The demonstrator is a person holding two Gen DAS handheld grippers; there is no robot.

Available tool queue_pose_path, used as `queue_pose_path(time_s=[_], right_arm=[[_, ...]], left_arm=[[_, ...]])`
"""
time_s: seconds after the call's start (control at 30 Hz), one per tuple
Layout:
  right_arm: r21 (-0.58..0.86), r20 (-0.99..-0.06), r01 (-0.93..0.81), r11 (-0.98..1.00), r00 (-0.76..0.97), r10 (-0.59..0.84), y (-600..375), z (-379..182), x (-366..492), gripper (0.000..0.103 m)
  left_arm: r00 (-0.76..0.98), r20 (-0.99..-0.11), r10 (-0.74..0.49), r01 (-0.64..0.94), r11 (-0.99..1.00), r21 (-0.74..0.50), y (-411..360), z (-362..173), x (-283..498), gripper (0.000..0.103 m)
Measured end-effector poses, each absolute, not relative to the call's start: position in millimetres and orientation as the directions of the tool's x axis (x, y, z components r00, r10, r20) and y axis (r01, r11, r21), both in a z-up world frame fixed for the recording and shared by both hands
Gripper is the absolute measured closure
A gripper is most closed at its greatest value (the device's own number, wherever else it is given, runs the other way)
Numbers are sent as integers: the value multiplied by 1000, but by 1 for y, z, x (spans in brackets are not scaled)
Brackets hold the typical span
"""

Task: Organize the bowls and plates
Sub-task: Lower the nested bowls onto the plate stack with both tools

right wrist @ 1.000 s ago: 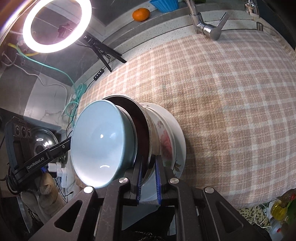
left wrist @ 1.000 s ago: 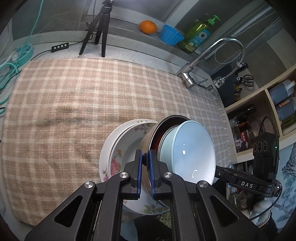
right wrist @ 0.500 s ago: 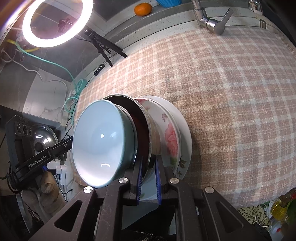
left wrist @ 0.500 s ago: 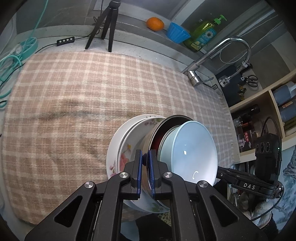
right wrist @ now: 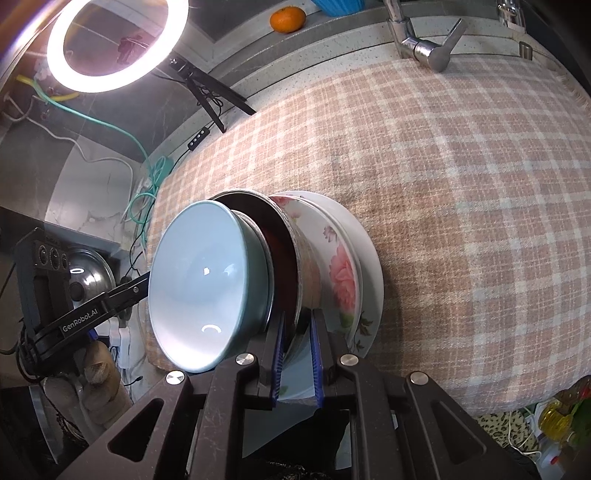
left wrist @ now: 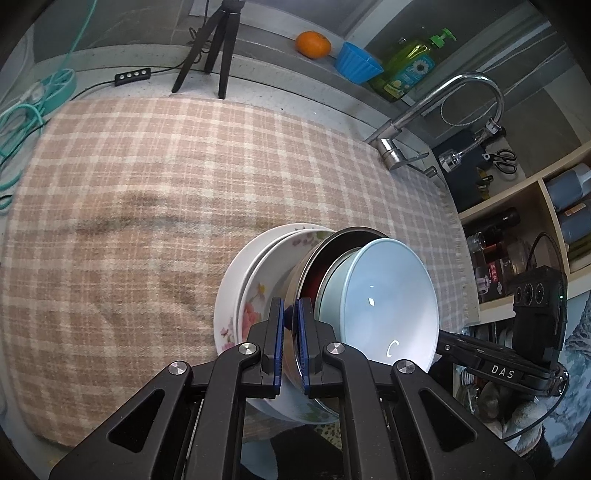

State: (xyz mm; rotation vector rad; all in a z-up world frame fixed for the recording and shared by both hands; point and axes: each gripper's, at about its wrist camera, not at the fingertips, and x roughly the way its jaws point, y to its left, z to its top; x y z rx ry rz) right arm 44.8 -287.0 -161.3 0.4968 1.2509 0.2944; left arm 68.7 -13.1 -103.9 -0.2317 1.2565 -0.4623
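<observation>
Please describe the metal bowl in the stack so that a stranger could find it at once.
Look above the checked cloth at the nested stack of dishes held by both tools. The metal bowl sits between the floral plate and the light blue bowl; only it has a shiny steel rim and a dark inside.

The blue cup [right wrist: 334,5] is cut off at the top edge of the right wrist view. The steel bowl's [left wrist: 314,266] base hides behind the pale blue bowl [left wrist: 384,295], lower middle.
</observation>
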Motion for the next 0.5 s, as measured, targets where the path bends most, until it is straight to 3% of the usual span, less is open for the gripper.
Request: queue_pose_path(time_s=[0.5], right_arm=[[501,-827,37,865,317,465,-286,-157,40,89]], left_arm=[[253,-864,-434,225,895,-384,-15,-102,65,97]])
